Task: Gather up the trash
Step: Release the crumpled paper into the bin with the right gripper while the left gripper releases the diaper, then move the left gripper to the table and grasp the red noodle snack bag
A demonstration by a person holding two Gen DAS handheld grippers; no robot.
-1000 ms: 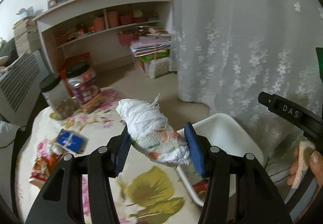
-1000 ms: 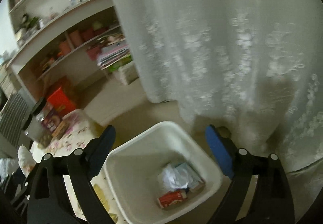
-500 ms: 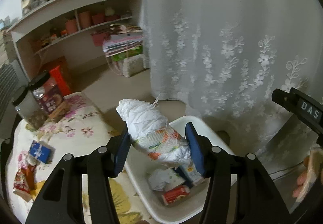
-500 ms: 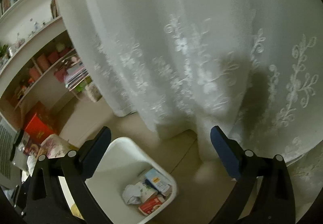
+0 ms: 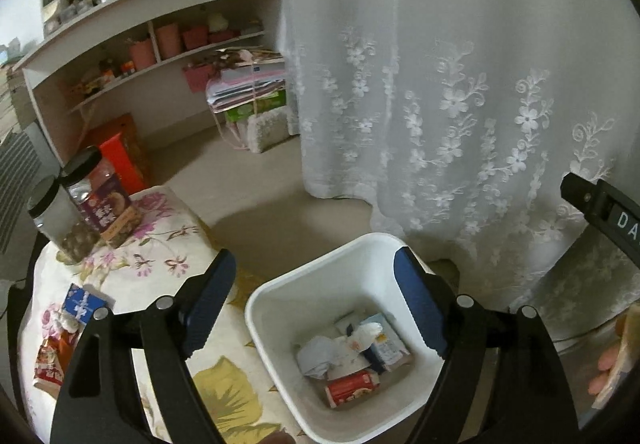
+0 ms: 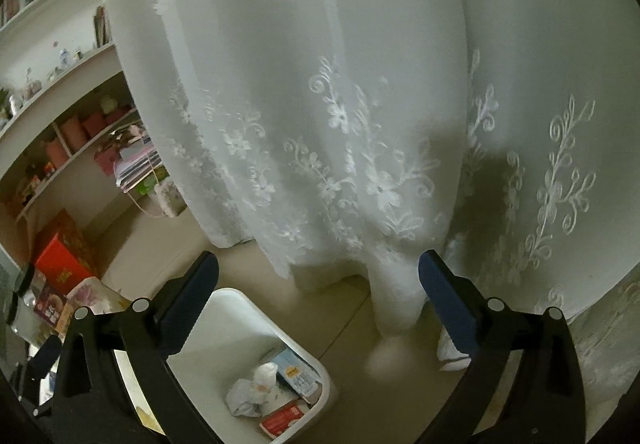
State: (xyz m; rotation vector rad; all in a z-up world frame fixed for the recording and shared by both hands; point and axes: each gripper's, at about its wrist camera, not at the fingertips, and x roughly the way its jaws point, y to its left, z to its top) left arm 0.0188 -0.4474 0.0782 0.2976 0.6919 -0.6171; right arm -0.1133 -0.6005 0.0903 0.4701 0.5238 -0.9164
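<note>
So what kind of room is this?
Probably a living room in someone's home: a lace curtain hangs to the floor, wall shelves hold pots and books, and a flowery tablecloth sits beside a white trash bin.

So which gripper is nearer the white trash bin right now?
Left. The left gripper hangs open directly above the white trash bin, its fingers framing the opening. The right gripper is open too, off to the bin's side, facing the curtain.

Right gripper (image 5: 608,212) reads "DA" (rest cut off).
</note>
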